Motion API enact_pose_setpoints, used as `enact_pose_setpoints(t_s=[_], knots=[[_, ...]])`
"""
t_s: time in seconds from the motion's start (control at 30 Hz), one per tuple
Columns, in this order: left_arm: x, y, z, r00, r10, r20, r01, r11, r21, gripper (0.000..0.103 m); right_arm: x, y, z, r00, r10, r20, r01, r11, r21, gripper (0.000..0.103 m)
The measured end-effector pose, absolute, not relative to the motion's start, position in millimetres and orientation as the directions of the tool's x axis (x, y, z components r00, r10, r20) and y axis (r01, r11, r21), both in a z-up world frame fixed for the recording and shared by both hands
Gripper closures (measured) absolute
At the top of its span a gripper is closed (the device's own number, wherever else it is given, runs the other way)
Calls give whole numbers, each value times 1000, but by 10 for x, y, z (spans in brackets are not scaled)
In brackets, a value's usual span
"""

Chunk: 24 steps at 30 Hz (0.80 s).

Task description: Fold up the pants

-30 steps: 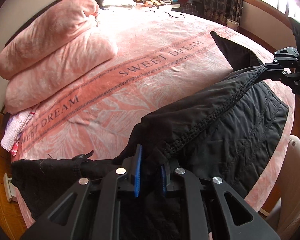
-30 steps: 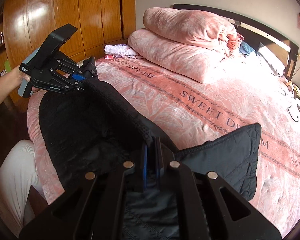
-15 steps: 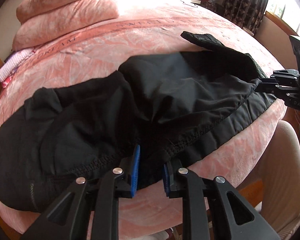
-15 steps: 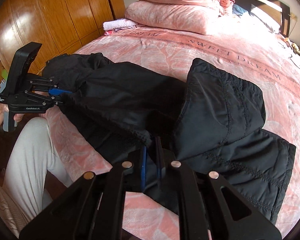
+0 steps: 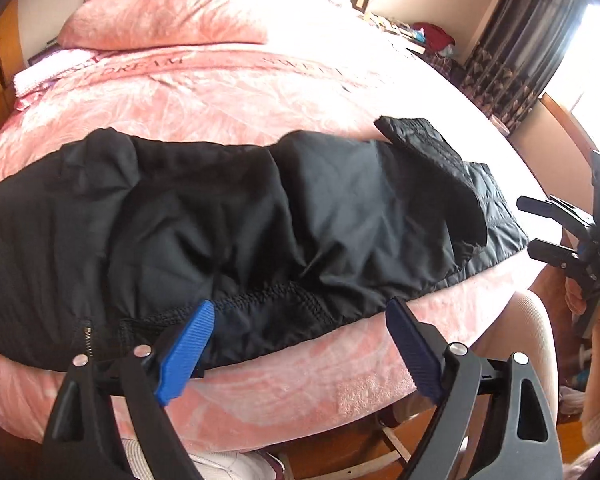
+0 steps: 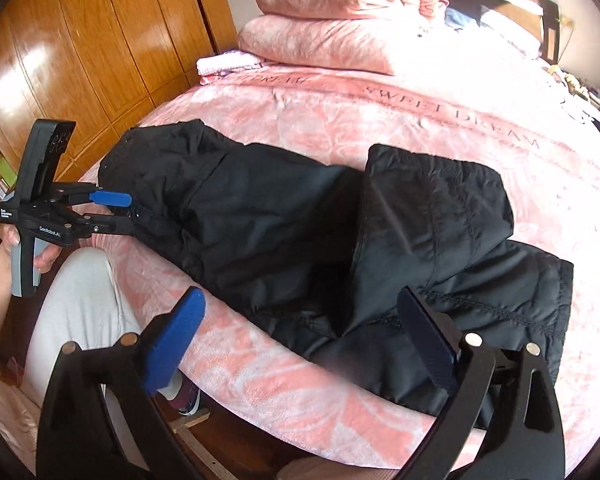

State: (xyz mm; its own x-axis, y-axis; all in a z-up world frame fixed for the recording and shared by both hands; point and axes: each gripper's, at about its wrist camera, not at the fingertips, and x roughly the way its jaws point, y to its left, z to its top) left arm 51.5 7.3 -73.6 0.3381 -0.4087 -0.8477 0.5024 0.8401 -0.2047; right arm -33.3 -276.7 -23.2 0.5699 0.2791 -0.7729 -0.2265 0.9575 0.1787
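Observation:
The black pants [image 5: 228, 216] lie flat across the near edge of the pink bed [image 5: 260, 96], folded lengthwise, with one leg end doubled back on top [image 6: 432, 204]. My left gripper [image 5: 300, 306] hangs over their near edge with its jaws opening wide. The cloth lies below and between the blue pads [image 5: 188, 344], and nothing presses on it. My right gripper [image 6: 300, 294] is likewise opening over the pants [image 6: 260, 220], its pads clear of the fabric. Each view shows the other tool: the left gripper [image 6: 130, 213] at the waist end, the right gripper [image 5: 526, 224] at the leg end.
Pink pillows and a rolled duvet [image 6: 340, 12] are stacked at the head of the bed beside a folded white towel [image 6: 228, 64]. A wooden wardrobe [image 6: 100, 40] stands to the left. Dark curtains [image 5: 520, 40] hang at the window. A person's leg in white trousers [image 6: 80, 300] is against the bed's edge.
Both grippers came down toward the bed's near edge with the pants, then let go; their jaws went from shut on the cloth to wide apart. The pants now rest on the bed.

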Motion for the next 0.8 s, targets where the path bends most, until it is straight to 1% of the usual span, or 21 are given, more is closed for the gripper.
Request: enact_pose_setpoints(t_s=[0.13,0.2,0.23,0.27,0.3,0.4,0.43,0.47,0.5,0.53,0.57,0.7,0.8], knots=[[693,44,-714,424,-368,-827,430,886,-174,15,80,-2802,-97,620,141,-772,-84,990,113,8],[799,-6,-735,435,-376,-818,381,900,-212,15,415,-2698,-179,596,85,-798,-41,996,76,11],[921,-39,-765,432,-384,-816,362,902,-233,15,575,-2631,-279,565,55,-823,-24,998,50,22],[978,-46,-787,436,-382,-815,345,907,-241,15,745,-2559,-408,517,17,-856,-3,1000,18,36],[1006,-97,-815,439,-384,-812,334,909,-249,15,916,-2502,-553,467,-25,-884,20,1000,-18,41],[1008,-207,-890,430,-401,-809,340,902,-267,15,1253,-2469,-968,353,-166,-921,95,985,-141,46],[996,-239,-926,425,-405,-809,349,898,-267,14,1304,-2510,-1057,336,-204,-919,119,978,-173,57],[996,-281,-977,417,-398,-817,353,899,-258,14,1316,-2577,-1116,328,-218,-919,140,974,-181,71],[1004,-322,-1047,403,-381,-832,352,904,-244,14,1299,-2658,-1116,330,-192,-924,164,976,-144,79],[1015,-346,-1124,385,-362,-849,347,909,-230,14,1253,-2764,-1078,338,-133,-932,190,979,-71,94],[1027,-361,-1210,364,-347,-864,343,913,-222,14,1177,-2859,-1004,363,-92,-927,212,977,-14,98],[967,-386,-1372,373,-307,-875,359,918,-169,13,607,-3191,-486,535,-19,-845,263,954,145,99],[909,-457,-1388,388,-276,-879,384,916,-118,9,174,-3541,-366,570,13,-821,335,909,247,97]])
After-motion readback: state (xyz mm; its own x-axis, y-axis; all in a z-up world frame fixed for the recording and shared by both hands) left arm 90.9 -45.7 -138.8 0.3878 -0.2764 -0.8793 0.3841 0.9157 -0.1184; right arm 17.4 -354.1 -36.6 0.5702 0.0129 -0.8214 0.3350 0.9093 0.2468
